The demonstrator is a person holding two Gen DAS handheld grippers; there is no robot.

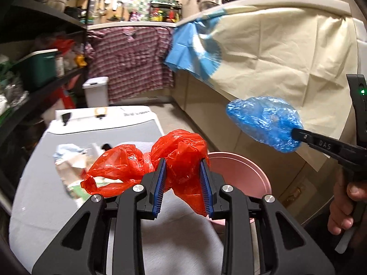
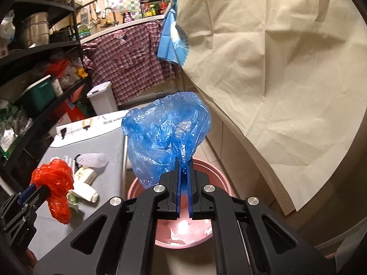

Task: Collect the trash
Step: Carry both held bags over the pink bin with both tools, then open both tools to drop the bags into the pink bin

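- Two tools, two plastic bags, one pink bin.
- The left tool, low centre of the left view, has its two blue-padded fingers pressed onto a red bag; the fingers stay somewhat apart, with the crumpled plastic filling the space between.
- The red bag's long axis runs roughly left to right across that view: one bunched lobe sits between the fingers, and a looser lobe with a handle loop trails to the lower left over the desk.
- In the right view the red bag hangs at the lower left, held above the desk.
- The right tool, low centre of its own view, is pressed nearly together, pinching a thin twisted neck of a blue bag.
- The blue bag balloons upward and leftward from the pinch, long axis near upright, directly above the bin.
- In the left view the blue bag is at centre right, a rounded wad on the right tool's tip, pointing toward the upper left, up in the air and off the bin's right side.
- Several scraps lie on the desk, paper and wrappers; their exact count is unclear.
- One white lidded can stands on the floor beyond the desk.
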